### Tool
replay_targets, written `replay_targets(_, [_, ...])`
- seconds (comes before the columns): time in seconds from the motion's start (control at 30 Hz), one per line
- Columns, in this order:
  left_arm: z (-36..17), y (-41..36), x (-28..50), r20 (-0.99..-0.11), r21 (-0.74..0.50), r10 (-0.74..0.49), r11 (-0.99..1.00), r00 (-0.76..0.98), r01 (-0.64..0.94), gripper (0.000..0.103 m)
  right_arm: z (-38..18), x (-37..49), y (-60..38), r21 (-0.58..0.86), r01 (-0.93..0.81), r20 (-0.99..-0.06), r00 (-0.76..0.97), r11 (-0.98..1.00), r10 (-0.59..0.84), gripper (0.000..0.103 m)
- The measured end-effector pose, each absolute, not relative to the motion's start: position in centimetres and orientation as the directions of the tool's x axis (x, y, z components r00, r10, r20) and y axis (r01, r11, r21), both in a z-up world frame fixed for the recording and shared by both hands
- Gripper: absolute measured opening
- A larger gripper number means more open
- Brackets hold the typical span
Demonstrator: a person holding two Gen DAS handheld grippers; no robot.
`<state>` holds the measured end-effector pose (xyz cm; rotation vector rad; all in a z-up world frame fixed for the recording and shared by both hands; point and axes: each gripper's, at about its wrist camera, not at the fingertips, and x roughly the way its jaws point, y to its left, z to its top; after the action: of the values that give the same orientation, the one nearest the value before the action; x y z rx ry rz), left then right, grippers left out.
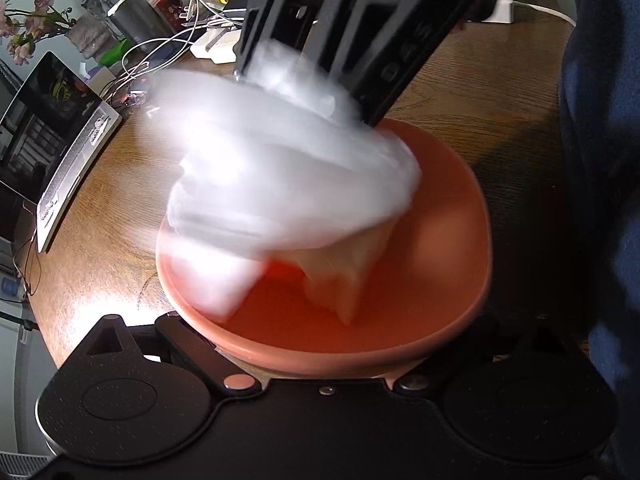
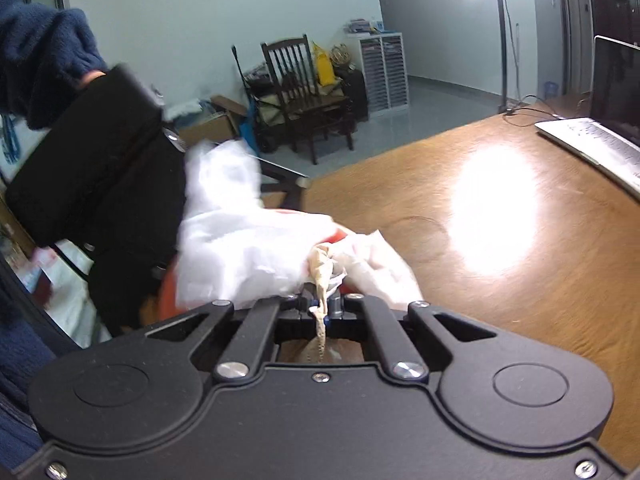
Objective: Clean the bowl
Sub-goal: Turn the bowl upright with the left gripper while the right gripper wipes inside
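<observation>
White tissue (image 1: 280,152), pinched tight in the right tool (image 2: 320,308), scrubs the pink bowl (image 1: 440,208); the left tool (image 1: 316,364) clamps its rim. Hard wiping could tear the tissue or jerk the bowl free.

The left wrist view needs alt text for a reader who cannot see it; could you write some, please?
A blurred white cloth, held by the right gripper, wipes inside a salmon-pink bowl on a wooden table. A laptop sits at left.

A smooth, matt salmon-pink plastic bowl (image 1: 460,240) sits on a glossy wood-grain table (image 1: 480,80), with thin, crumpled white tissue paper (image 1: 280,168) inside it and matt black plastic grippers with shiny metal screws nearby.
</observation>
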<state>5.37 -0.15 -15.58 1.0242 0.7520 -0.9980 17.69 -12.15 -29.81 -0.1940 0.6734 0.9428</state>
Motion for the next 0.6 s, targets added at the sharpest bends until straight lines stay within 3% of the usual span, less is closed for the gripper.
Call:
replay_targets(0.37, [-15.6, -0.5, 5.8, -0.877, 0.332, -0.308, 0.167, 0.369, 0.928, 0.095, -31.7, 14.3, -13.8, 0.172, -0.858, -0.689, 0.246, 0.484, 0.682, 0.003])
replay_targets(0.6, [-15.6, -0.4, 6.0, -0.877, 0.335, -0.301, 0.174, 0.373, 0.926, 0.095, -30.8, 13.3, -12.2, 0.341, -0.847, -0.585, 0.150, 0.409, 0.797, 0.003])
